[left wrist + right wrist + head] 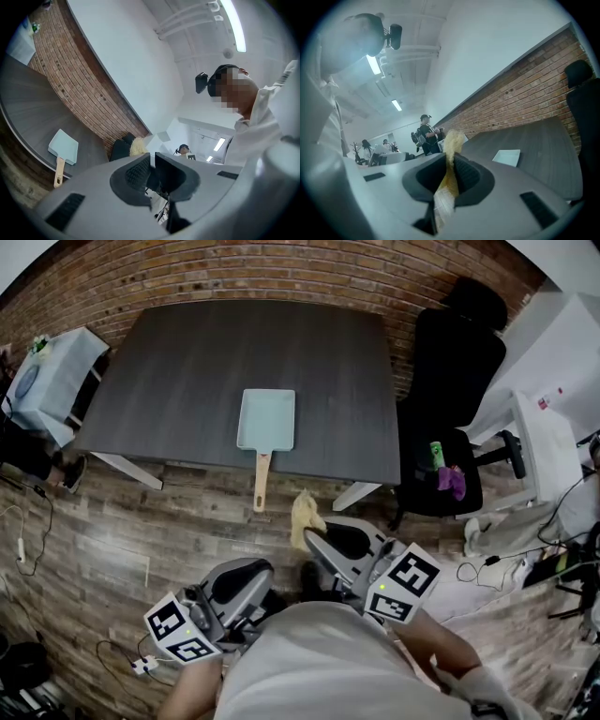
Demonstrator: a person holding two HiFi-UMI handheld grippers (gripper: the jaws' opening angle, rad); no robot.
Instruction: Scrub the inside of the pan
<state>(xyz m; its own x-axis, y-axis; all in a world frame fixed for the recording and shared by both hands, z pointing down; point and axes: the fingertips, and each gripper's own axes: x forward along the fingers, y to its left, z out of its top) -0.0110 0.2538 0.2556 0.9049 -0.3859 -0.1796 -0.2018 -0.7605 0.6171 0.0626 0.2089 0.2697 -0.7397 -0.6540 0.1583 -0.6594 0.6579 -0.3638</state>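
A pale blue square pan (266, 418) with a wooden handle (261, 481) lies on the dark grey table (187, 371), its handle sticking out over the near edge. The same pan shows in the left gripper view (63, 146) and far off in the right gripper view (507, 157). Both grippers hang low, short of the table. My right gripper (309, 532) is shut on a yellowish scrub cloth (303, 514), which stands up between the jaws (451, 145). My left gripper (264, 589) is shut with nothing in it (152, 168).
A black office chair (448, 409) with small green and purple items on its seat stands right of the table. White desks (553, 399) are further right, a small side table (42, 381) at the left. Cables lie on the wooden floor (103, 559). A brick wall (234, 273) runs behind.
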